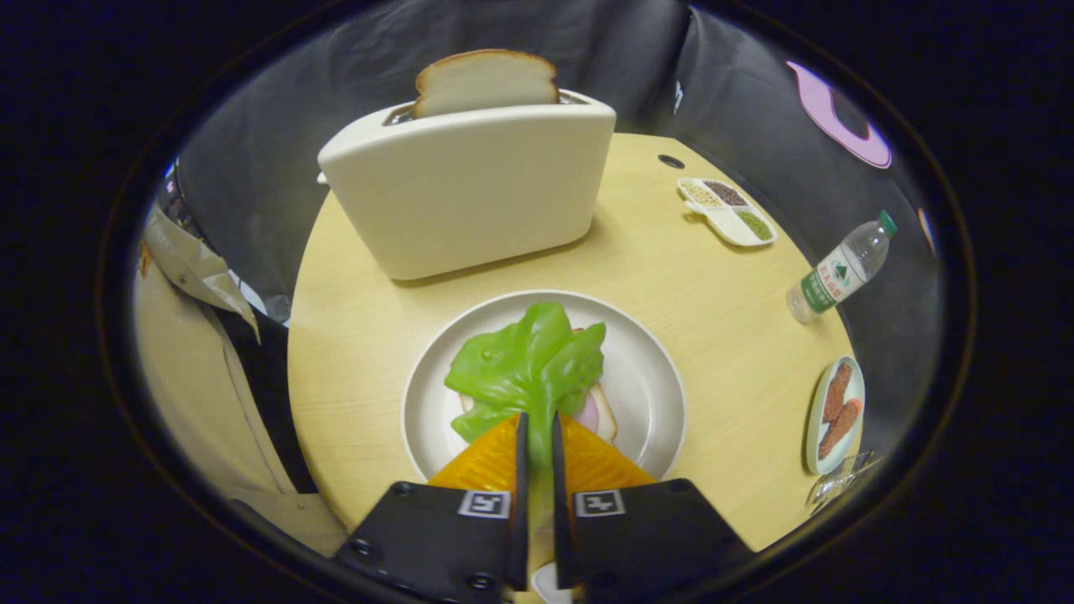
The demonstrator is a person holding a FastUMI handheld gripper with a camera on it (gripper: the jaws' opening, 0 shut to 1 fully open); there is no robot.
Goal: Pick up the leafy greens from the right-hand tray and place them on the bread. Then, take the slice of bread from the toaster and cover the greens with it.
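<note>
The leafy greens (527, 365) hang from my gripper (537, 422), whose two fingers are shut on the leaf's near edge. The leaf spreads over a white plate (646, 377) just ahead of the fingers. Under the leaf a slice of bread with a pink filling (597, 413) peeks out on the plate. Beyond the plate stands a cream toaster (470, 189) with a slice of bread (487, 80) sticking up from its slot.
A round wooden table (713, 294) carries a divided dish of grains (727, 210) at the far right, a water bottle (839, 270) lying near the right rim, and a small tray with brown pieces (837, 411). A person's beige sleeve (189, 352) is at the left.
</note>
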